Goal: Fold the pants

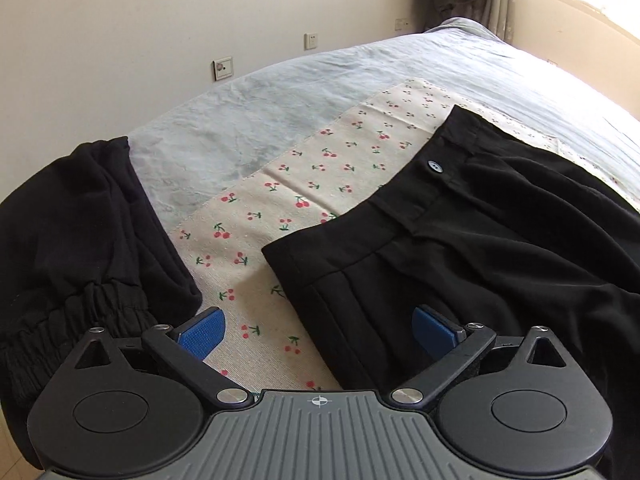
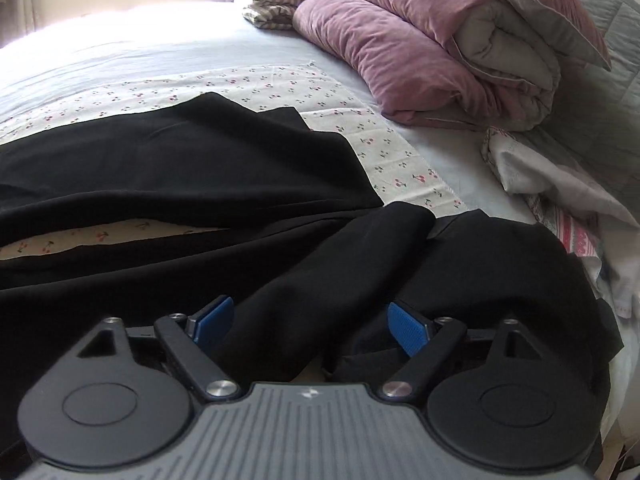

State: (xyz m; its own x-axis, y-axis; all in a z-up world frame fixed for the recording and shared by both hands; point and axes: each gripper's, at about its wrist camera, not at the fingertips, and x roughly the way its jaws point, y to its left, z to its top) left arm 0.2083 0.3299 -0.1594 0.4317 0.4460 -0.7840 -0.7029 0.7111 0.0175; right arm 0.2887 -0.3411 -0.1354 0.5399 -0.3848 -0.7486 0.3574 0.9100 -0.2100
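Black pants (image 1: 500, 220) lie flat on a cherry-print cloth (image 1: 280, 200), waistband with a dark button (image 1: 434, 167) toward the wall. My left gripper (image 1: 320, 332) hovers low at the near waistband corner, open, its right pad (image 1: 436, 332) over the black cloth and its left pad over the print. In the right wrist view the pant legs (image 2: 180, 152) spread across the bed, with a ridge of black fabric (image 2: 320, 280) running between the blue pads of my right gripper (image 2: 310, 322). The pads stand apart from the ridge, so this gripper is open.
A second black garment with an elastic waistband (image 1: 80, 240) lies at the left. Rolled pink and grey bedding (image 2: 460, 52) and crumpled white cloth (image 2: 560, 200) sit at the bed's right. A light blue sheet (image 1: 260, 112) covers the bed, and a wall with sockets (image 1: 223, 69) stands behind.
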